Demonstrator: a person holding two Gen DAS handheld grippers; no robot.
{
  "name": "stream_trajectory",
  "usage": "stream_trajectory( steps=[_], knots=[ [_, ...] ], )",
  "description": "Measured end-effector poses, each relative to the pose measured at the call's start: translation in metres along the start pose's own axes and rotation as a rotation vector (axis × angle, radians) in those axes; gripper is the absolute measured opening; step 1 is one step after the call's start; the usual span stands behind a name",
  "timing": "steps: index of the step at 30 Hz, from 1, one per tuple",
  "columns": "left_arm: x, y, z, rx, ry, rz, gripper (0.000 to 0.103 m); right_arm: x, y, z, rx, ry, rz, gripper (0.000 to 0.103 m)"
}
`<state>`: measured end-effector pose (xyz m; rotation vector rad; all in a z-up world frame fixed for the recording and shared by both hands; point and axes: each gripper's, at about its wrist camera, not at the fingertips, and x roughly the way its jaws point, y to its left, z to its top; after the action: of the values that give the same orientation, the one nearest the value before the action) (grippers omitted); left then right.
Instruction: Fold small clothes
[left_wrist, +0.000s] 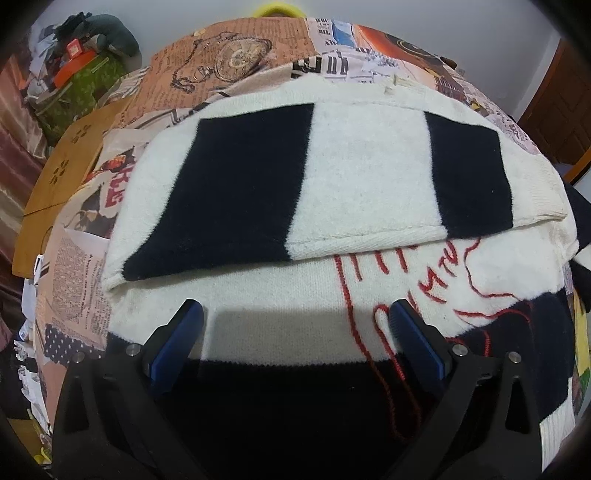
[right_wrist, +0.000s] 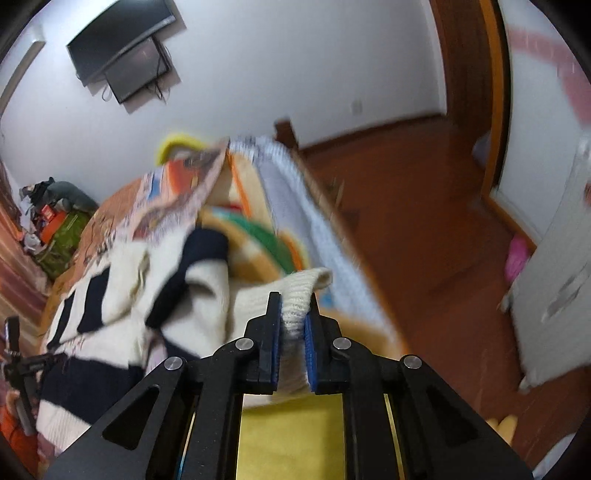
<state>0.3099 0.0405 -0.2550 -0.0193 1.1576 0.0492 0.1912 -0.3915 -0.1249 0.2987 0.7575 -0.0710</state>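
Right tool (right_wrist: 293, 325): clenched on the ribbed cream cuff (right_wrist: 299, 306) of the sweater's sleeve. The cuff pokes up just past the pad tips, knit is squeezed between the blue pads. View is motion-blurred, so fine detail is unreliable.

From that cuff the sleeve (right_wrist: 207, 280) runs away to the left and back toward the sweater body (right_wrist: 96, 314), which lies on the patterned cover (right_wrist: 122, 218). So the sleeve's long axis goes roughly from the right tool toward the garment's middle. My read: the coming move is to carry the cuff along that line, across the body, and lay it down.

Left tool (left_wrist: 295, 332): released, pads wide apart, pointing steeply down at the cream band of the sweater (left_wrist: 280, 314). Nothing between the pads. Can't tell if the tips touch the knit or hover just above.

Beyond it, one striped part (left_wrist: 332, 177) is already folded over the body, edge running crosswise just past the left tool's tips. Red stitched motif (left_wrist: 436, 280) sits to the right, partly under that fold.

Right hand owns the sleeve; left looks placed to pin the body.
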Motion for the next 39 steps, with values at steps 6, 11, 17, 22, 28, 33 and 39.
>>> stream_trajectory(
  steps=[6,11,17,22,28,33,39],
  knots=[
    [-0.031,0.002,0.007,0.023,-0.096,0.012,0.102,-0.036,0.038,0.051,-0.084,-0.132,0.032,0.008],
    [-0.064,0.009,0.013,0.016,-0.187,-0.015,0.102,-0.060,0.091,0.092,-0.188,-0.234,0.091,0.002],
    [-0.085,0.023,0.010,-0.016,-0.248,-0.047,0.102,-0.075,0.172,0.120,-0.350,-0.304,0.158,0.002],
    [-0.081,0.034,0.003,-0.032,-0.230,-0.063,0.102,-0.043,0.194,0.098,-0.388,-0.229,0.185,0.002],
    [-0.071,0.043,-0.002,-0.037,-0.198,-0.043,0.102,-0.007,0.148,0.055,-0.245,-0.064,0.193,0.014],
    [-0.061,0.043,-0.001,-0.075,-0.162,-0.050,0.102,0.006,0.090,0.025,-0.132,0.001,0.120,0.045],
    [-0.058,0.021,0.004,-0.071,-0.148,-0.046,0.102,0.025,0.010,0.000,0.093,0.089,0.088,0.047]
  ],
)
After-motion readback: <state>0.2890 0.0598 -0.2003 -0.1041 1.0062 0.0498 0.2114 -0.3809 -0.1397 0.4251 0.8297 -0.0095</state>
